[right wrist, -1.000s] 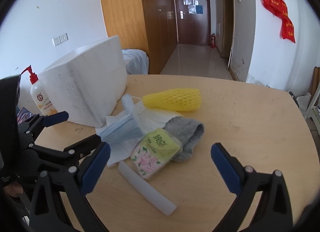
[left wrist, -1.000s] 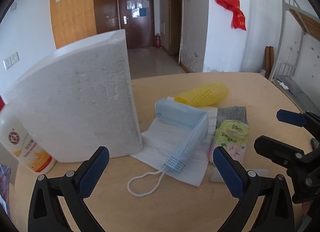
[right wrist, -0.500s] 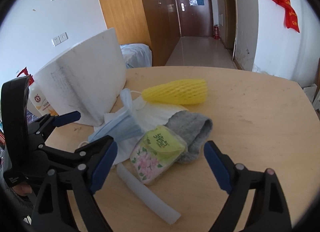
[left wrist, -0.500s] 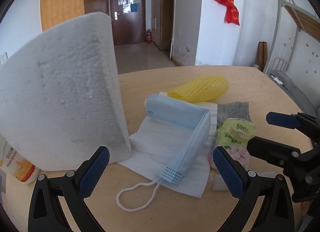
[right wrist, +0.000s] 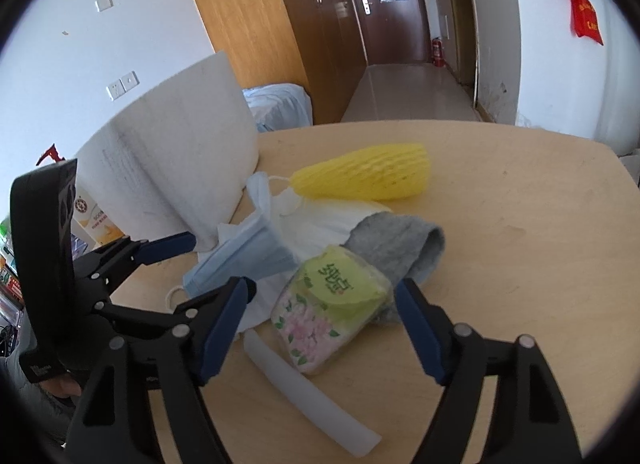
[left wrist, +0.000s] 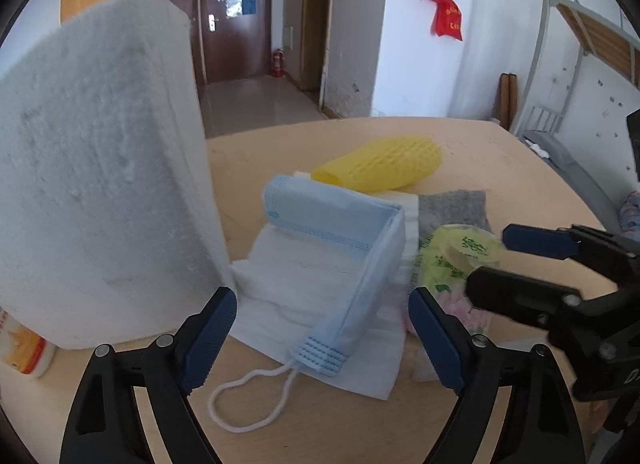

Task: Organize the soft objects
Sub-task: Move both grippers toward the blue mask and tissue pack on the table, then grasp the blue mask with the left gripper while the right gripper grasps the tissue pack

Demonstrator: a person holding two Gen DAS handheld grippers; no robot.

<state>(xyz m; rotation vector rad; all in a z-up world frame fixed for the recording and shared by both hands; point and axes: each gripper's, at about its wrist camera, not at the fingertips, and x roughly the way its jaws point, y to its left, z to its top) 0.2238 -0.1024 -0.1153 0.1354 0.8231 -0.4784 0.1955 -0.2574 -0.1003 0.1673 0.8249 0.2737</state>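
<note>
The foam block (left wrist: pixel 100 192) runs off the left wrist view at nine o'clock and hides most of the bottle (left wrist: pixel 22 348). The right fingers (left wrist: pixel 516 296) cover part of the tissue pack (left wrist: pixel 452 260), and the sock (left wrist: pixel 456 208) is half hidden behind it.

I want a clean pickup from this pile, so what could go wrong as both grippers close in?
1. The left gripper, its fingers just closing around the blue face mask, could drag the white tissue sheet beneath.
2. The right gripper straddles the tissue pack, which rests against the grey sock; lifting may shift it.
3. The grippers are close and might collide.
</note>
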